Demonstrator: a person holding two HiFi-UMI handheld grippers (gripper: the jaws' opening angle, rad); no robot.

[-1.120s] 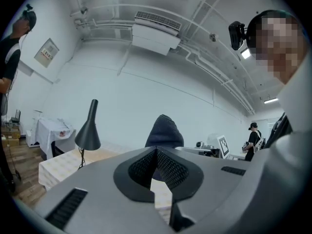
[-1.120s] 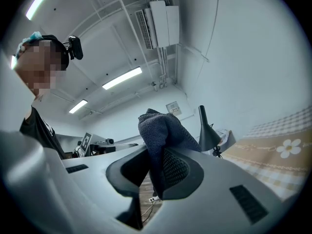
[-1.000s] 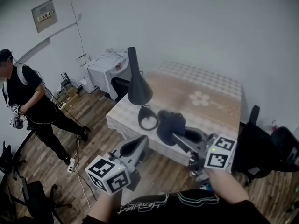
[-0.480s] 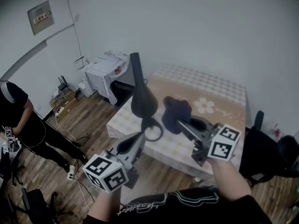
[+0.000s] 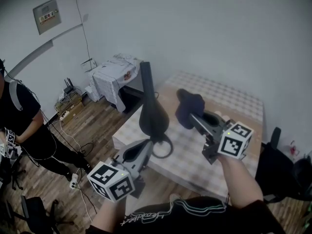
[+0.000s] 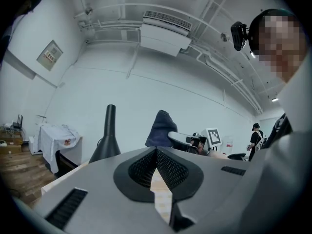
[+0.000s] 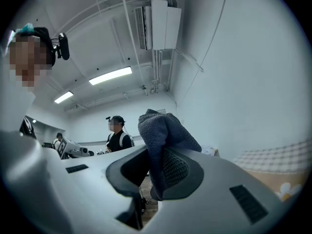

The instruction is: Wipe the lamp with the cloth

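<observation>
A black lamp (image 5: 153, 117), with a cone body, a thin upright stem and a ring at its foot, stands near the front edge of a bed with a beige chequered cover (image 5: 192, 157). My right gripper (image 5: 191, 115) is shut on a dark blue cloth (image 5: 187, 107), held up just right of the lamp's cone, with a small gap between them. The cloth (image 7: 163, 130) bulges up out of the jaws. My left gripper (image 5: 147, 148) is shut, its tips at the lamp's ring. In the left gripper view the lamp (image 6: 108, 140) stands left of the jaws, and nothing shows between them.
A person in black (image 5: 19, 116) stands at the left on the wooden floor among cables. A small table under a white cloth (image 5: 114, 77) sits by the wall. Dark office chairs (image 5: 282, 169) stand at the right, another chair (image 5: 29, 209) at the bottom left.
My right gripper has lifted the cloth from beside the lamp's ring up to the height of its cone. The left gripper stays by the ring. The person at the left has shifted.
</observation>
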